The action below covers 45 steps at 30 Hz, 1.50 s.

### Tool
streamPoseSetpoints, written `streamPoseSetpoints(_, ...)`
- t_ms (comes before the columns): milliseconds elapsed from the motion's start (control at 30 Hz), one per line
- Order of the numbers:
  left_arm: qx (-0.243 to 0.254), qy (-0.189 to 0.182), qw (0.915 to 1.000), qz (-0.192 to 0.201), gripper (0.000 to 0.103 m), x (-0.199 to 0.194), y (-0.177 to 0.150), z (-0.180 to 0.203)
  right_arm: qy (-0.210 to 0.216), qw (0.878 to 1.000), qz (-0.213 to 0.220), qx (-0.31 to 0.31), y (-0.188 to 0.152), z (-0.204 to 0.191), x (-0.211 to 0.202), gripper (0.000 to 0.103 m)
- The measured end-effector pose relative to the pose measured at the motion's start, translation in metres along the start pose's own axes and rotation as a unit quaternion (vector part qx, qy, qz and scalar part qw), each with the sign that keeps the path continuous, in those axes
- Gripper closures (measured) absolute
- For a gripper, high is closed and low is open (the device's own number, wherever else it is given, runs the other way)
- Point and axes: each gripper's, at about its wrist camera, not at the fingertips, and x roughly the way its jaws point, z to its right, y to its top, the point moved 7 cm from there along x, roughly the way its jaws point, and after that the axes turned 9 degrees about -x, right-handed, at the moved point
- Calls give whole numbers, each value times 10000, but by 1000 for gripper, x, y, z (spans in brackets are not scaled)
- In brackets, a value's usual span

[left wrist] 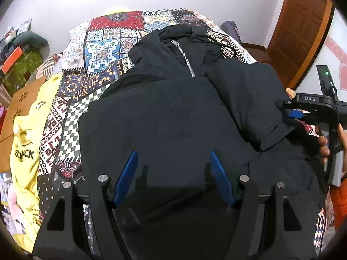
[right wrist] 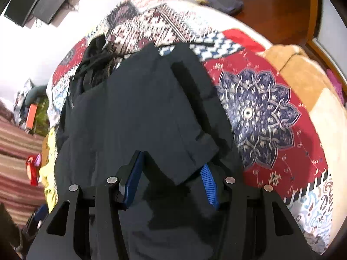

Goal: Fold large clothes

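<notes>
A large black hooded jacket [left wrist: 173,112] with a silver zipper [left wrist: 184,57] lies front-up on a patterned bedspread [left wrist: 102,52]. Its right sleeve [left wrist: 249,99] is folded in over the body. My left gripper [left wrist: 174,158] is open just above the jacket's lower front, holding nothing. My right gripper [right wrist: 171,164] is open, its blue pads on either side of the sleeve cuff [right wrist: 186,151]. The right gripper also shows in the left wrist view [left wrist: 295,113] at the jacket's right edge, beside the cuff. The jacket [right wrist: 134,112] fills the middle of the right wrist view.
A yellow garment [left wrist: 26,151] lies at the bed's left side. A brown blanket [right wrist: 303,69] sits on the far side of the bed in the right wrist view. A wooden door [left wrist: 303,26] stands at the right. A cluttered shelf [left wrist: 19,49] is at the left.
</notes>
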Motion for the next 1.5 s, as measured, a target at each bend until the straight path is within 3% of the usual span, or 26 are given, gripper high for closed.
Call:
streamPoseSetpoints(67, -13, 2, 10000, -6, 35, 0, -1, -2, -208, 9996, 173, -70, 4, 1, -3, 73)
streamPoseSetpoints(167, -27, 0, 10000, 22, 35, -2, -2, -5, -386, 9981, 414, -224, 11, -1, -11, 86)
streamPoseSetpoints(500, -214, -55, 9995, 217, 35, -19, -1, -23, -394, 9881, 973, -1126, 31, -61, -56, 92)
streamPoseSetpoints(767, -473, -36, 9974, 544, 35, -50, 1, -59, 401, 9713, 1289, -1960, 36, -173, -90, 92)
streamPoseSetpoints(933, -778, 36, 9941, 757, 35, -71, -1, -97, 793, 9560, 995, -2642, 11, -248, -75, 92)
streamPoseSetpoints(1100, -1155, 220, 9894, 846, 35, -85, -10, -141, 930, 9437, 335, -3156, -35, -298, -27, 92)
streamPoseSetpoints(1367, -1490, 537, 9854, 622, 35, -85, -41, -190, 589, 9281, -716, -3606, -102, -313, 52, 91)
streamPoseSetpoints(1500, -1488, 557, 9859, 516, 35, -79, -48, -192, 623, 9155, -1157, -3802, -123, -312, 66, 79)
